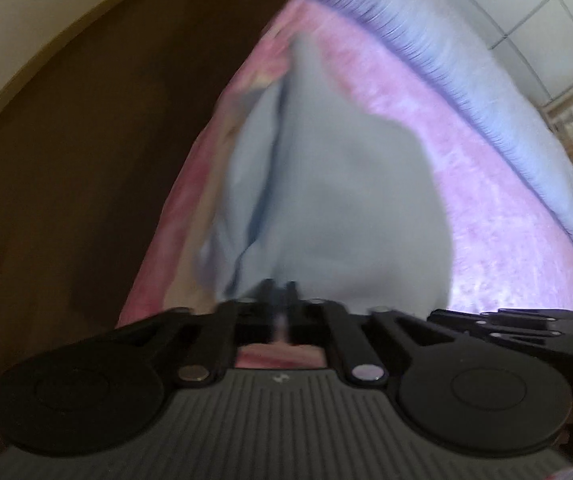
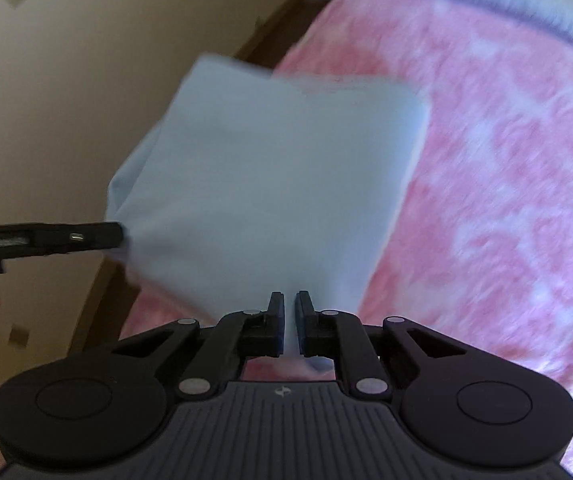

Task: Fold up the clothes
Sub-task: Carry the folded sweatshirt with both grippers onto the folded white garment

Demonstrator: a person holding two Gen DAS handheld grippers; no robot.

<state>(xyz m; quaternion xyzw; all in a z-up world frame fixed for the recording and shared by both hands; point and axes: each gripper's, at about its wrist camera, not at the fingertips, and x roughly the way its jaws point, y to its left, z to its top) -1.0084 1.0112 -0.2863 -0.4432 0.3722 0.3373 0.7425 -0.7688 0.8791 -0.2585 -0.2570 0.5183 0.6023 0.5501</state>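
Light-blue garment (image 2: 270,184) already folded into a compact rectangle, lifted above pink bedspread (image 2: 506,200). Left gripper (image 2: 120,236) and right gripper (image 2: 290,308) each clamped on an edge. Probably remaining: final fold or set-down.

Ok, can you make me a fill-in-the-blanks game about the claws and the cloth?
1. The folded cloth is light ____.
2. It is gripped by ____ claws: the right claw and the left claw.
3. The fuzzy blanket under it is ____ and white.
4. In the left view, a ____ lies along the blanket's far edge.

Missing words: blue; two; pink; pillow
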